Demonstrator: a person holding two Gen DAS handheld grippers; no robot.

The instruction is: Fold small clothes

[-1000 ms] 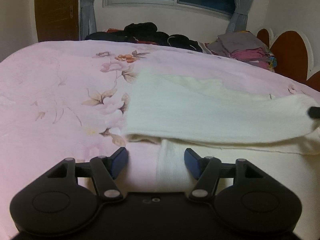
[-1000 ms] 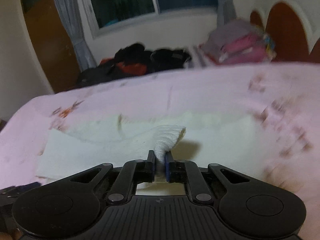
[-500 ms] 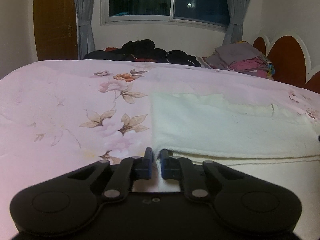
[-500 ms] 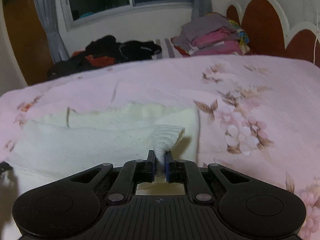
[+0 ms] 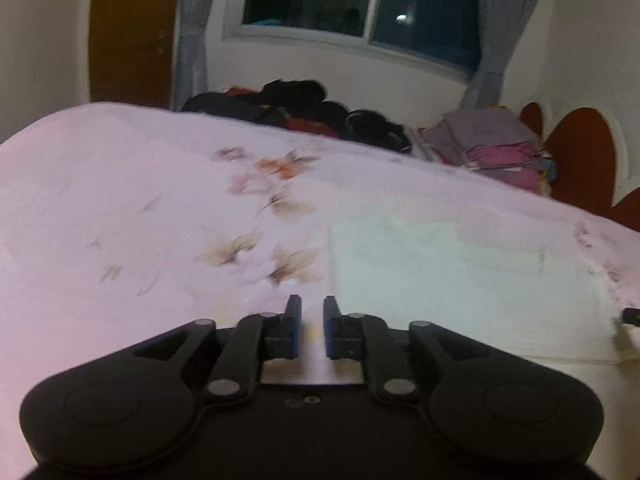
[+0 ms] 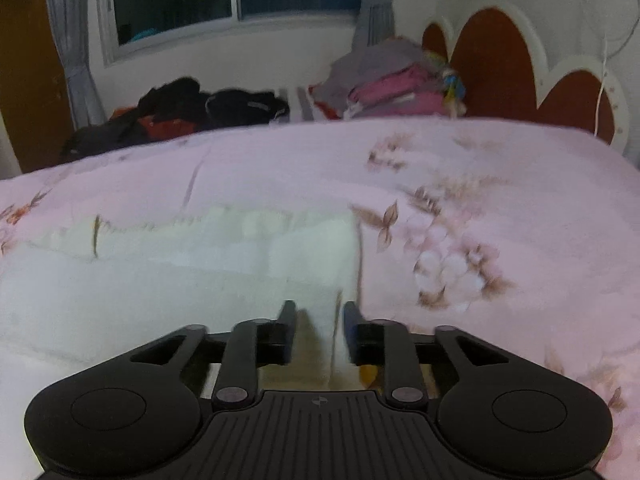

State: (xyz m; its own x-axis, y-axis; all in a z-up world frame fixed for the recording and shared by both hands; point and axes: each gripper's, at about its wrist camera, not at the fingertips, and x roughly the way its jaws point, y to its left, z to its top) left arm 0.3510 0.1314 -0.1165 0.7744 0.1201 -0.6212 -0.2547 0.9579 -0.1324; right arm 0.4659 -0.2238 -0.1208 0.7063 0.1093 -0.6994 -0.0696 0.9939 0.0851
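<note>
Here the white cloth (image 5: 460, 280) lies folded flat on the pink flowered bedspread (image 5: 140, 208), ahead and to the right of the left gripper (image 5: 311, 322). That gripper's blue-tipped fingers (image 5: 293, 320) stand a narrow gap apart with only bedspread showing between them; they hold nothing, and the cloth's near left corner sits just beside the right fingertip.

In the right wrist view, the same cloth (image 6: 180, 272) spreads ahead and to the left of the right gripper (image 6: 318, 322). Its fingers (image 6: 287, 320) are parted wider, and the cloth's right edge runs down into the gap between them without being pinched.

Beyond both grippers, past the far edge of the bed, sit a dark heap of clothes (image 6: 192, 108) and a stack of folded pink and grey laundry (image 6: 396, 84), under a window (image 5: 360, 4) with grey curtains.
</note>
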